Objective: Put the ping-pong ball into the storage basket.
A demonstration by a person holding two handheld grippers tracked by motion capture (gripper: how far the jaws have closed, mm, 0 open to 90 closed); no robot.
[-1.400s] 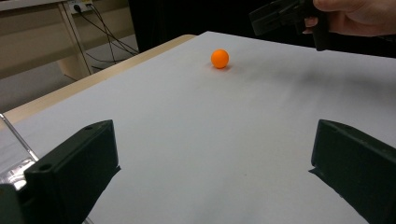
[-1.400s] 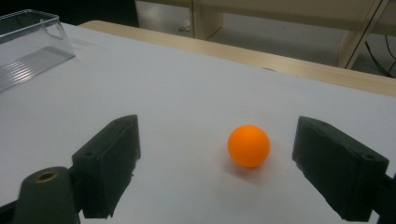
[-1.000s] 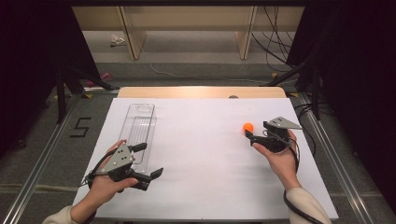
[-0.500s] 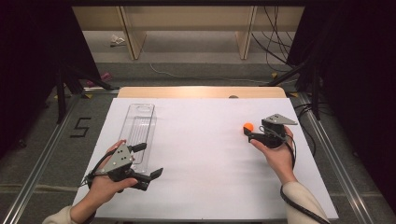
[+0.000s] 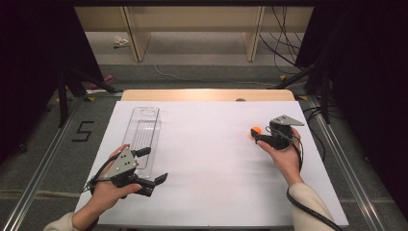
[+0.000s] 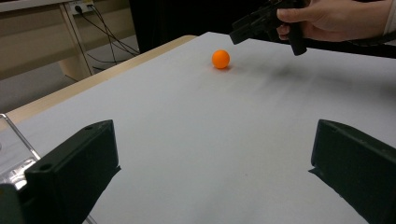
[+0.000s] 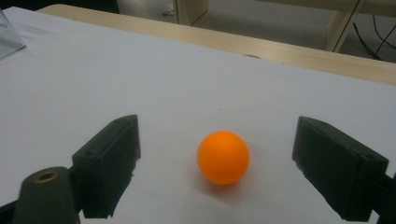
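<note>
**Closing on the orange ball without knocking it away**

The white bench (image 5: pixel 211 163) carries a clear tray (image 5: pixel 143 132) at the left, beside the left claw (image 5: pixel 155 166), which rests open. At the right, the right claw (image 7: pixel 215 165) stands open, its jaws either side of the orange ball (image 7: pixel 222 157). The ball looks slightly ahead of the jaws, so ease forward, centre it, then close gently.

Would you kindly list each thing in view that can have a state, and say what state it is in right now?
Orange ball: resting on the white table cover, free, between the right jaws but untouched.
Right hand-held gripper: open, jaws either side of the ball.
Left hand-held gripper: open, nothing between its jaws.
Clear plastic tray: lying flat on the table, apparently empty.
</note>
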